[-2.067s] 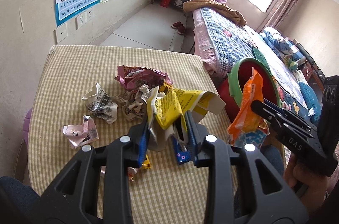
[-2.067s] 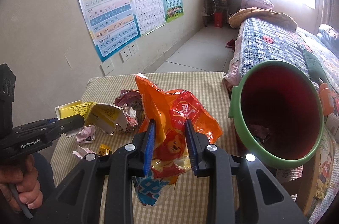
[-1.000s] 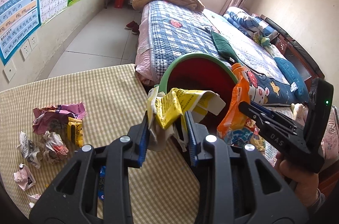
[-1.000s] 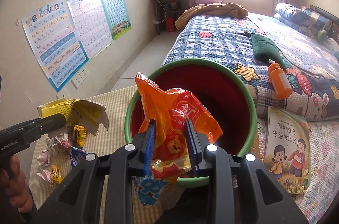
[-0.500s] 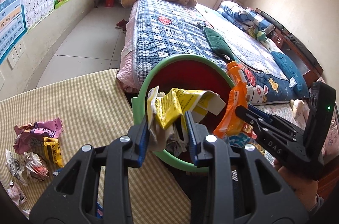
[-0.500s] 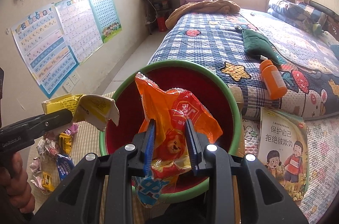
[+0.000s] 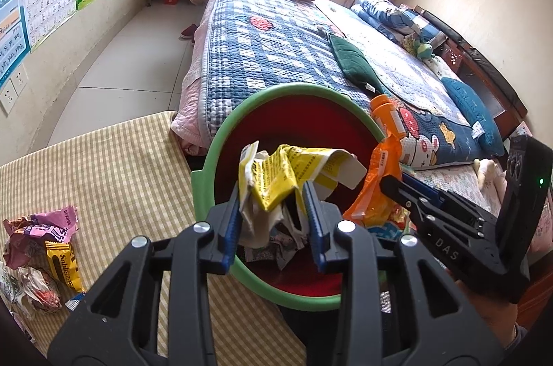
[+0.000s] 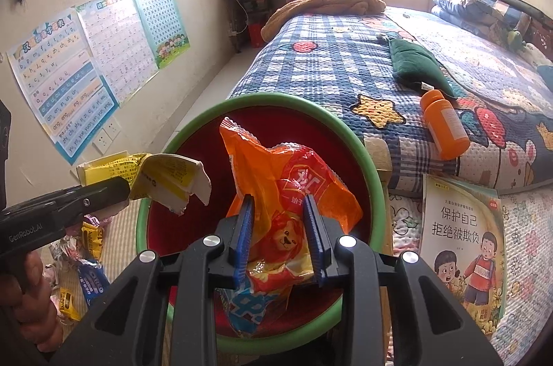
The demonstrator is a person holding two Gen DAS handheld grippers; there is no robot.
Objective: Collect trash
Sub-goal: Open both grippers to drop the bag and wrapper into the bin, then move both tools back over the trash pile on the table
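Note:
A green-rimmed bin (image 7: 293,88) with a red inside stands past the table's edge, just below both grippers. My left gripper (image 7: 273,210) has a crumpled yellow carton wrapper (image 7: 276,179) between its blue pads, over the bin's mouth; its jaws are opening, and the pads still touch the wrapper. My right gripper (image 8: 278,220) has an orange snack bag (image 8: 293,186) between its pads above the same bin (image 8: 276,98), jaws opening too, bag still pinched. From the right wrist the left gripper (image 8: 103,193) with the yellow wrapper (image 8: 162,172) shows at the left.
The checked tablecloth (image 7: 103,165) carries several more wrappers (image 7: 38,245) at its left. A quilted bed (image 7: 276,47) lies behind the bin, with an orange bottle (image 8: 446,130) and a children's book (image 8: 459,238) on it. Wall posters (image 8: 69,82) hang at the left.
Both grippers have carried their wrappers from above the table to over the bin's mouth. The pile of wrappers has slid off to the left edge of view.

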